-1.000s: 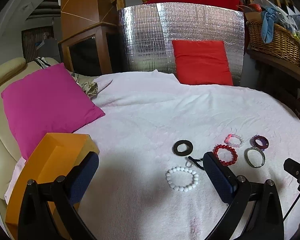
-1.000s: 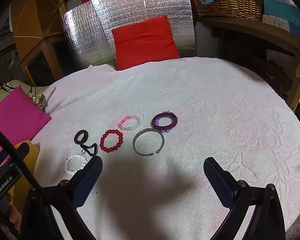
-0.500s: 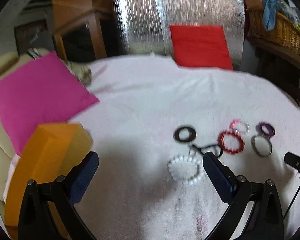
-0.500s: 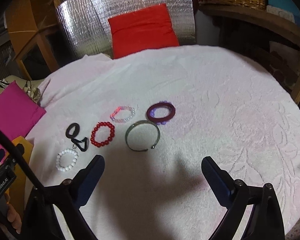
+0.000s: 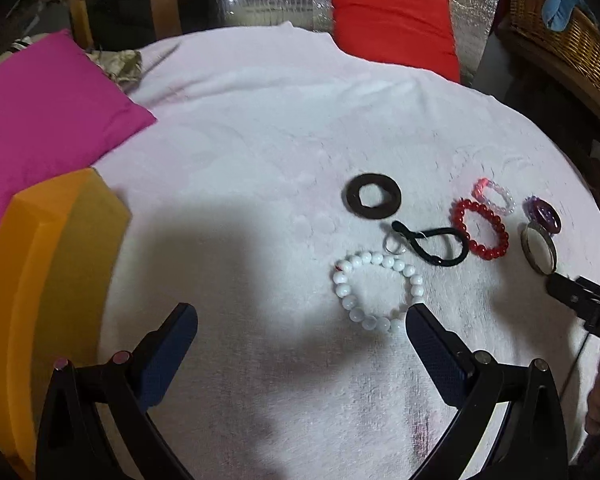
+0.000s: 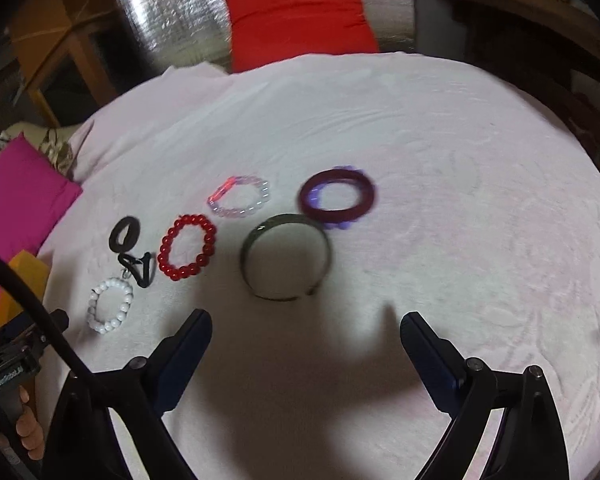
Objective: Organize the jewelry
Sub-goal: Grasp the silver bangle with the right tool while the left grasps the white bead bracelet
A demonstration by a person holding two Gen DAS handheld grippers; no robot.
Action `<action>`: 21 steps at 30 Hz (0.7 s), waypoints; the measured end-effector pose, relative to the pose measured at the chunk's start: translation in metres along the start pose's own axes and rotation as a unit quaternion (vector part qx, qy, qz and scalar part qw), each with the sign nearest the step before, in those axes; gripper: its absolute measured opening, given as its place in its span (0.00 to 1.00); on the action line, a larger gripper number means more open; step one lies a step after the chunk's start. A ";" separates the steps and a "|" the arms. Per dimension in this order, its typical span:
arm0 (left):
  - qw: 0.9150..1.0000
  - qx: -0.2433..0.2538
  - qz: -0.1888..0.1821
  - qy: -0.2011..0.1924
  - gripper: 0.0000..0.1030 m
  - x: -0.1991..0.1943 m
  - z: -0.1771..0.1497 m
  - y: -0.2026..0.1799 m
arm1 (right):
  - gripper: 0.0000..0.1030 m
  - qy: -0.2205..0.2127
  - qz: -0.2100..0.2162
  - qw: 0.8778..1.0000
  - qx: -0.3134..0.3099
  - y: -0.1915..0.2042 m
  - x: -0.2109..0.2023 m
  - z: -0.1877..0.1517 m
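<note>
A: Grippers?
B: Left gripper (image 5: 300, 332) has its fingers wide apart, nothing between them, low over the pale pink towel (image 5: 260, 128). Right gripper (image 6: 306, 336) spread wide too, nothing held.

A: Jewelry?
B: All loose on the towel, toward its right side in left cam. White bead bracelet (image 5: 378, 290) sits nearest the left gripper, just beyond its right finger (image 5: 432, 344). Behind it a black cord loop (image 5: 436, 242) w/ a small silver ring (image 5: 392, 243); whether they touch, can't tell. Flat black ring (image 5: 373, 197) beyond those, apart.

A: Rest?
B: Red bead bracelet (image 6: 187, 247) just right of the cord. Clear-pink bead bracelet (image 6: 239, 197) beyond it. Dark metal cuff (image 6: 286, 257) lies straight ahead of the right gripper; purple bangle (image 6: 337, 199) just behind the cuff, blurred.

A: Box?
B: Orange box (image 5: 48, 280) at the towel's left edge, beside a magenta cushion (image 5: 40, 112). Red cushion (image 5: 394, 20) at the far edge against silver foil.
</note>
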State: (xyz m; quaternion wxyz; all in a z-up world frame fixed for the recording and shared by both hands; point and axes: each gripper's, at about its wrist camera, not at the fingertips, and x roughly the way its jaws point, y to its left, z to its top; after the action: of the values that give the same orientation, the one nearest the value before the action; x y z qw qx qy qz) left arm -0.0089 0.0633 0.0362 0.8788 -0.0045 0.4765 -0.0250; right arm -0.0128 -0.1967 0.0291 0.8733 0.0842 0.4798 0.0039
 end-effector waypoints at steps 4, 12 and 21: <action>1.000 0.003 -0.025 0.015 1.00 0.010 0.001 -0.002 | 0.90 0.005 -0.038 0.999 -0.030 0.012 0.020 0.005; 0.997 0.014 -0.063 0.033 0.98 0.027 0.004 -0.020 | 0.61 -0.028 -0.060 0.997 -0.034 0.014 0.023 0.009; 0.997 0.065 -0.047 0.016 0.61 0.031 0.003 -0.047 | 0.48 -0.041 -0.037 0.998 -0.009 -0.004 0.019 0.013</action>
State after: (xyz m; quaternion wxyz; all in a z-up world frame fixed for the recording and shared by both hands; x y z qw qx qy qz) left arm 0.0084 0.0147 0.0129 0.8676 0.0310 0.4867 -0.0974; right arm 0.0082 -0.2008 0.0195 0.8923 0.0583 0.4467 -0.0273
